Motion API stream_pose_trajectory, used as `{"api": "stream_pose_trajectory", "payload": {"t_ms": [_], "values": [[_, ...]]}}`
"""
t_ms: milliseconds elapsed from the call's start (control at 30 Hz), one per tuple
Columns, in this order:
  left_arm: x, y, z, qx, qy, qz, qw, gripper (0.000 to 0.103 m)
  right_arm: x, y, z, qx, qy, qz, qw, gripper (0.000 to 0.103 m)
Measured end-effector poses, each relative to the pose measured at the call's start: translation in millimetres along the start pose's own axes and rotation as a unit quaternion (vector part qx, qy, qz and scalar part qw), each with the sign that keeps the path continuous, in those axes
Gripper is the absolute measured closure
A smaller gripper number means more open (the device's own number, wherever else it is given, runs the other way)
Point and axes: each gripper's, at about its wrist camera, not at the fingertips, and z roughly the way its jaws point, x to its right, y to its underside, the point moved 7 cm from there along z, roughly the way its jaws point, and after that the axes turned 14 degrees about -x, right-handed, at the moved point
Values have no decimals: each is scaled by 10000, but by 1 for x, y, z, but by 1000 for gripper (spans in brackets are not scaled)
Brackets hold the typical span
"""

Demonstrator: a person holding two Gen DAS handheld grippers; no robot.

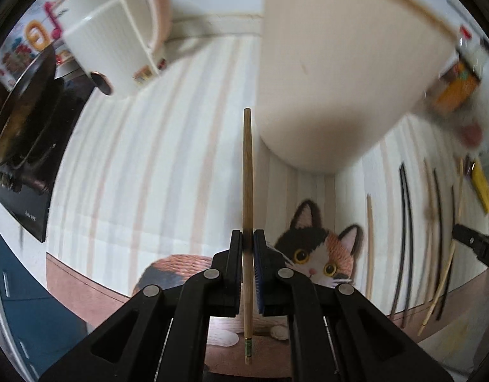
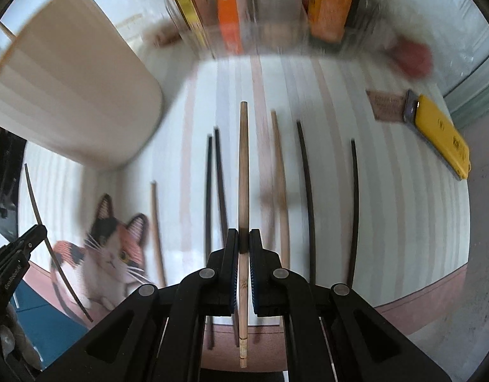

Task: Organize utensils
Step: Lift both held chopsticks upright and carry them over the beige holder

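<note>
My left gripper [image 1: 248, 238] is shut on a wooden chopstick [image 1: 248, 172] that points forward, above the striped cat mat [image 1: 149, 146]. A large cream holder [image 1: 327, 70] stands just ahead and to the right of its tip. My right gripper [image 2: 244, 238] is shut on another wooden chopstick [image 2: 243, 165], held above several loose chopsticks on the mat, black ones [image 2: 308, 191] and wooden ones [image 2: 281, 184]. The cream holder [image 2: 69, 95] is at the left in the right wrist view. The loose chopsticks [image 1: 405, 222] show at the right in the left wrist view.
A white divided caddy [image 1: 110, 38] stands at the far left of the mat, beside a black stove [image 1: 24, 133]. A yellow box [image 2: 442, 133] lies at the right. Food boxes and jars [image 2: 276, 6] line the back. The mat's front edge [image 2: 419, 299] is near.
</note>
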Motion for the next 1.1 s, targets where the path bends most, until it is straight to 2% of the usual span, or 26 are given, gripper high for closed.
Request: {"api": "stream_pose_trajectory", "payload": {"t_ms": [300,533,700,833,1000,1100], "values": [[-26,-11,-61,626,296,-403,9968,99,-32,-14,-55,503,-413,-185,9977,96],[-43,-23,-113,1172,539,-643,9896,99,-66,-31,-103,955,-729,-466,9917,96],[-44,-38,-165,1653,823,-685,9804,99,-88,-45,-153,1380,-1038,-585,9832,96],[-36,-58,-213,2073,1121,-608,9699,99,-102,-64,-194,1773,-1126,-684,9753,96],[-23,-100,-264,2553,1276,-423,9575,99,-117,-102,-239,2271,-1180,-628,9646,96],[-12,-131,-278,2733,1347,-360,9518,99,-122,-125,-254,2515,-1254,-500,9584,96]]}}
